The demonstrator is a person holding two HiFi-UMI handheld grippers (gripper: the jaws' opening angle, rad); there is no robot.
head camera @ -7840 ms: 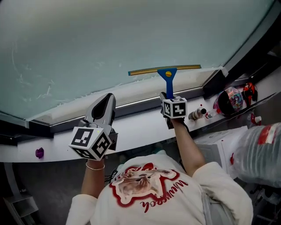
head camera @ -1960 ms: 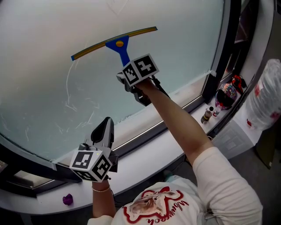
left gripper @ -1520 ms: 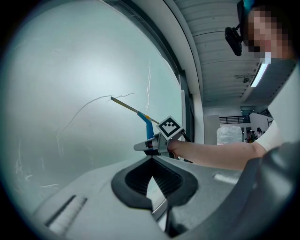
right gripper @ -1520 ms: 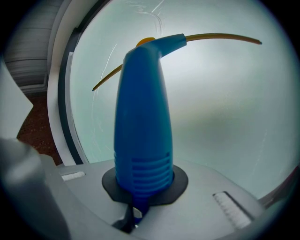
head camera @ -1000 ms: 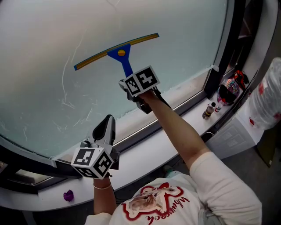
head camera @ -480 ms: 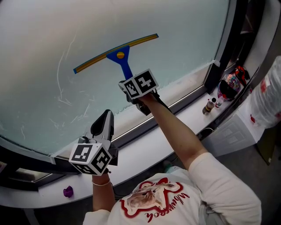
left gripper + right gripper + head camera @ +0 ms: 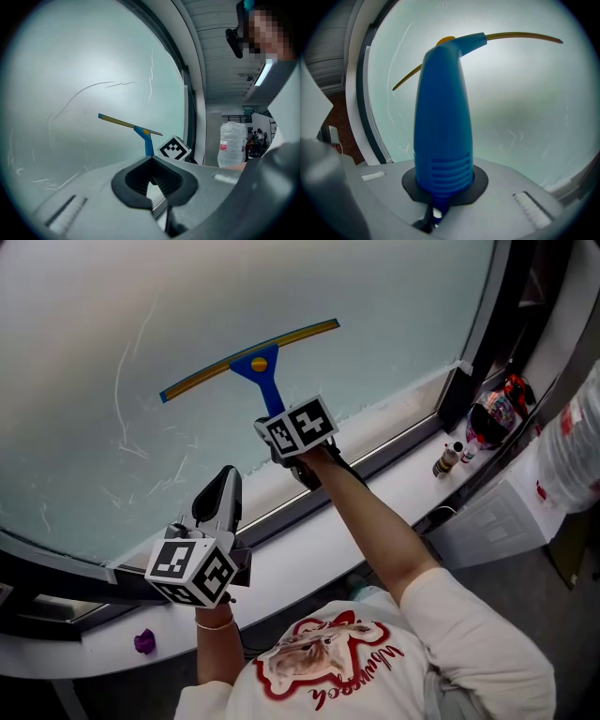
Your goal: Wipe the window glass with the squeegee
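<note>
A squeegee (image 7: 262, 367) with a blue handle and a yellowish blade lies slanted against the pale window glass (image 7: 375, 296), its right end higher. My right gripper (image 7: 277, 420) is shut on the handle from below, arm stretched up. In the right gripper view the blue handle (image 7: 442, 122) rises out of the right gripper (image 7: 440, 190) and the blade arcs across the glass. My left gripper (image 7: 225, 482) hangs lower left near the sill, shut with nothing in it. In the left gripper view the left gripper (image 7: 152, 183) points at the glass, with the squeegee (image 7: 136, 129) beyond it.
Thin white streaks (image 7: 141, 448) mark the glass left of the blade. A white sill (image 7: 375, 507) runs below the black frame (image 7: 483, 324). Small bottles (image 7: 446, 458) and a colourful object (image 7: 495, 423) sit at its right end. A plastic bag (image 7: 574, 442) is far right, a purple object (image 7: 142, 643) lower left.
Since 7.8 s ago the squeegee went from the bottom edge up onto the glass. Over the last second it has slid slightly downward. My left gripper has stayed by the sill.
</note>
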